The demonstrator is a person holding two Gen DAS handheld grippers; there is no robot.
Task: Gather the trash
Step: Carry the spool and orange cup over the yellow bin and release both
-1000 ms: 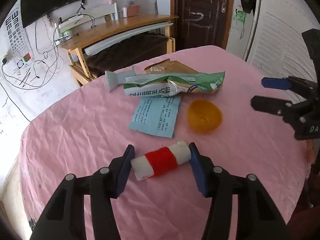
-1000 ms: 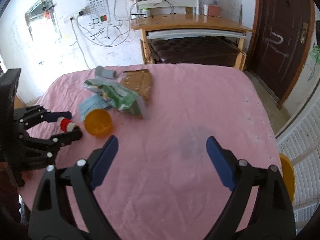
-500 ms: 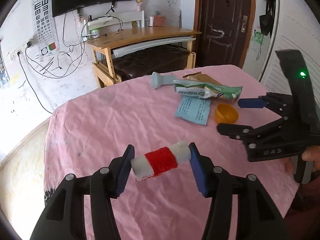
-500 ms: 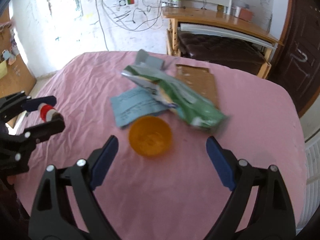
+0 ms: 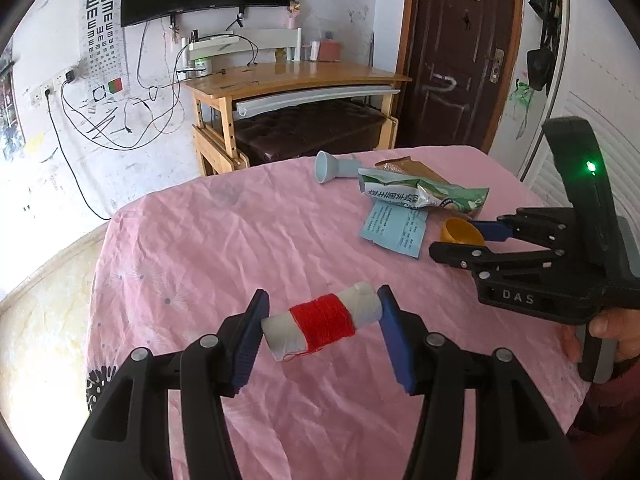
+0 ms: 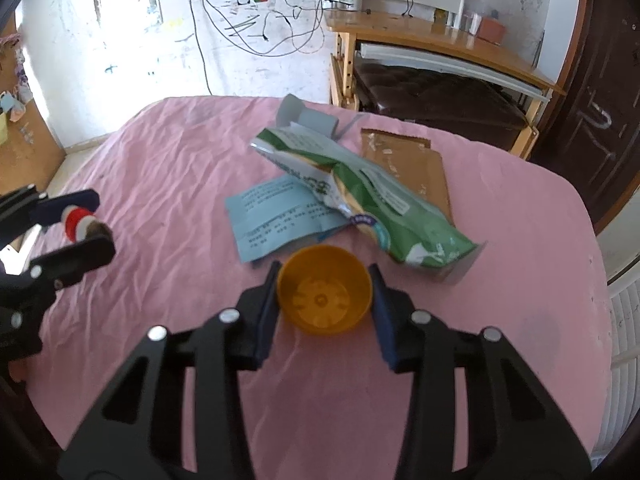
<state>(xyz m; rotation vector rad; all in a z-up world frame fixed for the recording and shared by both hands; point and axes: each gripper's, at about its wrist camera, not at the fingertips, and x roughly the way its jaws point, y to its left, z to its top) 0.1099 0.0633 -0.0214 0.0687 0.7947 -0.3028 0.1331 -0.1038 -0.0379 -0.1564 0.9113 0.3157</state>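
Note:
My left gripper (image 5: 322, 308) is shut on a white spool wound with red thread (image 5: 324, 326), gripped at its two ends and lifted clear of the pink tablecloth (image 5: 240, 240). From the right wrist view this spool (image 6: 78, 220) and the left gripper (image 6: 76, 228) show at the far left. My right gripper (image 6: 324, 276) is closing its jaws on an orange plastic cup (image 6: 324, 300) that stands open side up on the cloth; both blue pads touch its sides. The left wrist view shows the right gripper (image 5: 460, 240) at the cup (image 5: 458, 230), with a hand (image 5: 612, 328) on its handle.
Just beyond the cup lie a blue printed paper (image 6: 276, 216), a green snack bag (image 6: 360, 192), a brown flat packet (image 6: 404, 160) and a grey-blue funnel-shaped piece (image 6: 304, 118). A wooden desk (image 6: 440, 40) and a dark door (image 5: 452, 52) stand behind the table.
The right gripper came down to the orange cup and closed from wide open onto it. The left gripper rose and swung left with the spool, then kept still.

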